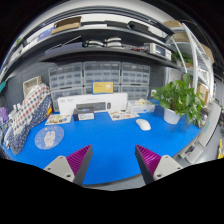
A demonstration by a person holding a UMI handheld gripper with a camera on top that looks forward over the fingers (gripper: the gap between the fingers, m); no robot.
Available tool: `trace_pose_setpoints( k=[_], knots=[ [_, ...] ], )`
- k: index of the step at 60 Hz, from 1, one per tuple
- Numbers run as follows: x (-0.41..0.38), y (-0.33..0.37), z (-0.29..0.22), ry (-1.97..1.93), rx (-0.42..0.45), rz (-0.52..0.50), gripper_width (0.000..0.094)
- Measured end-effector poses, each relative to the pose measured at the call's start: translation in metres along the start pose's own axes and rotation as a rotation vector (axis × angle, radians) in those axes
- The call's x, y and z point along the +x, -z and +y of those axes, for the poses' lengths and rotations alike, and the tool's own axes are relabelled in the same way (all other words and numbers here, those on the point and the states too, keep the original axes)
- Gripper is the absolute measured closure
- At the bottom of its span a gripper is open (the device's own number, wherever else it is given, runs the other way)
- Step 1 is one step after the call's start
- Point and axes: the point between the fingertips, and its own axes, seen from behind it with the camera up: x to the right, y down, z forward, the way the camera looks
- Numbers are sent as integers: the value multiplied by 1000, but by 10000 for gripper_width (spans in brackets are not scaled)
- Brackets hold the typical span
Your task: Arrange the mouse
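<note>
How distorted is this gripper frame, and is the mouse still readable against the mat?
Gripper view: strong fisheye, shelving and blue mat edges bow outward; the white mouse is small but stands out, beyond the open gripper; even indoor light, no harsh glare; the plant shows soft detail only.

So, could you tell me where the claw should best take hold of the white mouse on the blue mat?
Probably across its two long sides, near the middle, coming from above. The white mouse lies flat on the blue mat, low and rounded, far beyond the open claw, with bare mat around it. Its exact heading is too small to tell.
</note>
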Motion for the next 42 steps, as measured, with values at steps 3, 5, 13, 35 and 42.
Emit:
trace_pose_setpoints(
  k=[3, 5, 13, 35, 42],
  knots=[
    [7, -3, 12, 2, -17, 7, 54],
    [15, -7, 21, 3, -25, 12, 55],
    [55, -29, 52, -3, -73, 27, 56],
    [172, -134, 55, 17, -137, 15, 68],
    [187, -185, 39, 35, -149, -26, 75]
  ],
)
